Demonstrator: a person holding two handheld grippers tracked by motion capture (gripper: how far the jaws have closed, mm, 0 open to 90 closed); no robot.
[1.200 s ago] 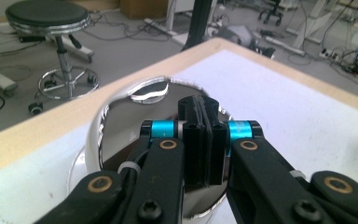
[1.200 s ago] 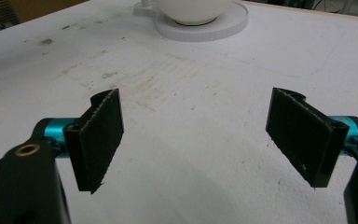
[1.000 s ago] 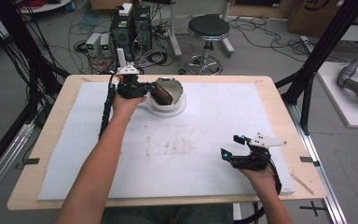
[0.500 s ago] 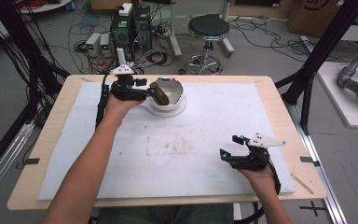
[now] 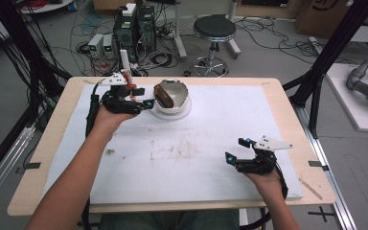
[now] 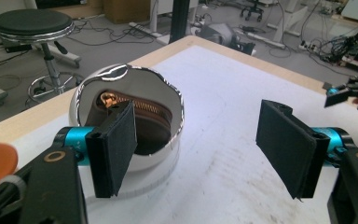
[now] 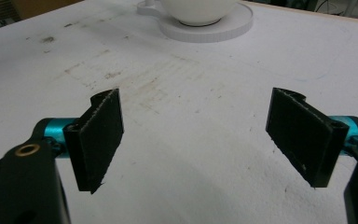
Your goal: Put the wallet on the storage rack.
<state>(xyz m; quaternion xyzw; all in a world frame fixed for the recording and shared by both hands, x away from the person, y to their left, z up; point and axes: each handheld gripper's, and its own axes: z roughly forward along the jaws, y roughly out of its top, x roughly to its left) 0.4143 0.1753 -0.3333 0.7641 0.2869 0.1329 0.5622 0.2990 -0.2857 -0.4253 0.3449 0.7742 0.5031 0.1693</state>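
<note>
A shiny white bowl stands on a white saucer at the back of the table. A brown zippered pouch leans inside it. My left gripper is just left of the bowl, open, with nothing between its jaws. In the left gripper view the bowl and pouch lie beyond the left jaw of my gripper. My right gripper rests open over the mat at the front right. Its own view shows my right gripper with wide jaws above bare mat, and the bowl and saucer far off.
A white mat with faint brown stains covers the wooden table. Black frame posts rise at both back corners. A stool and cabled electronics sit on the floor behind the table.
My left gripper has drawn back to the left, away from the bowl, and the pouch stays inside the bowl. The right gripper has not moved.
</note>
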